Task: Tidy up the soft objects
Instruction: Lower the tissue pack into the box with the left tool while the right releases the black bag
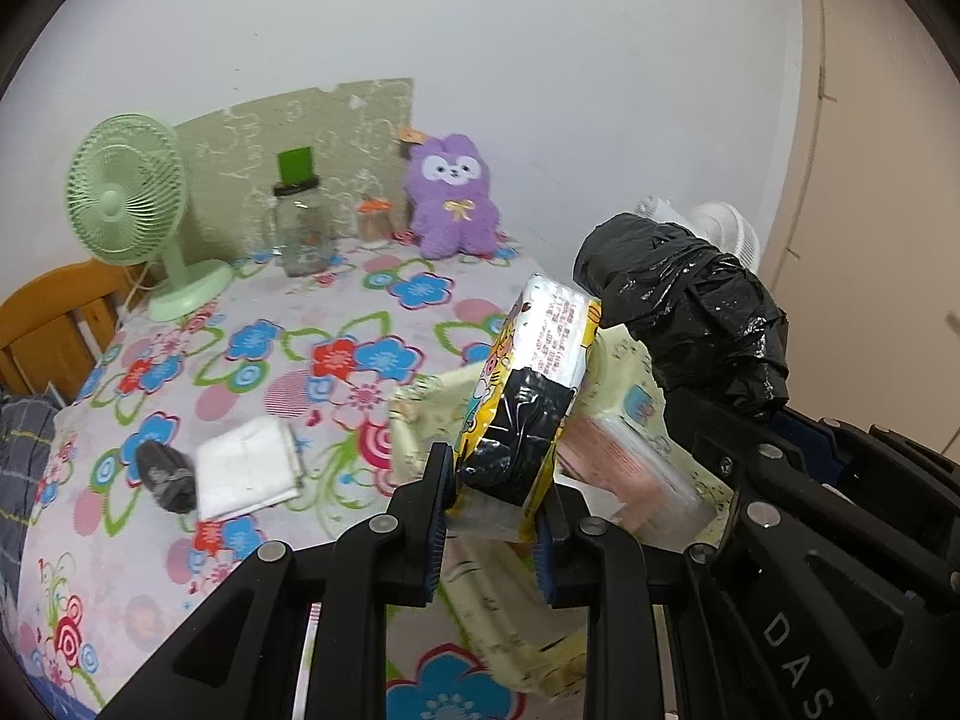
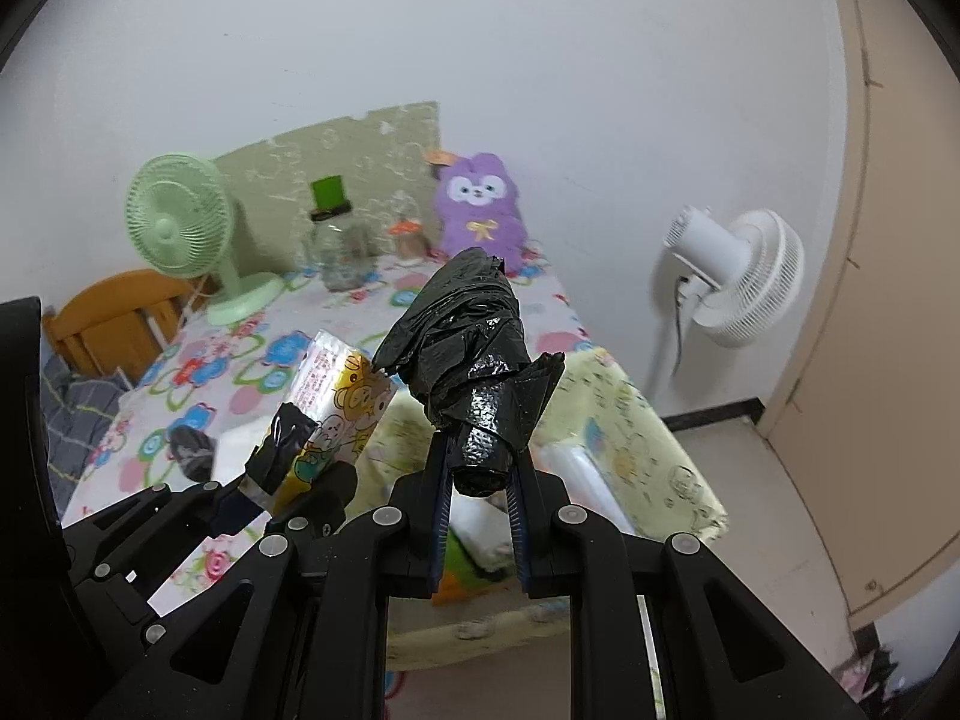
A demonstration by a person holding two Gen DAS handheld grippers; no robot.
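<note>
Both grippers are loaded — the left gripper (image 1: 492,516) clamps a cartoon-printed tissue pack (image 1: 528,384), the right gripper (image 2: 480,516) a roll of black bags (image 2: 474,360). Both hang above the pale yellow fabric bin (image 2: 660,438) at the table's (image 1: 240,360) near right corner. This looks like the drop-off step — next, lowering each item inside the bin before releasing.

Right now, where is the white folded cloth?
In the left wrist view, the cloth lies flat on the floral table, at the left, touching a small dark bundle on its left and left of the yellow box.
</note>
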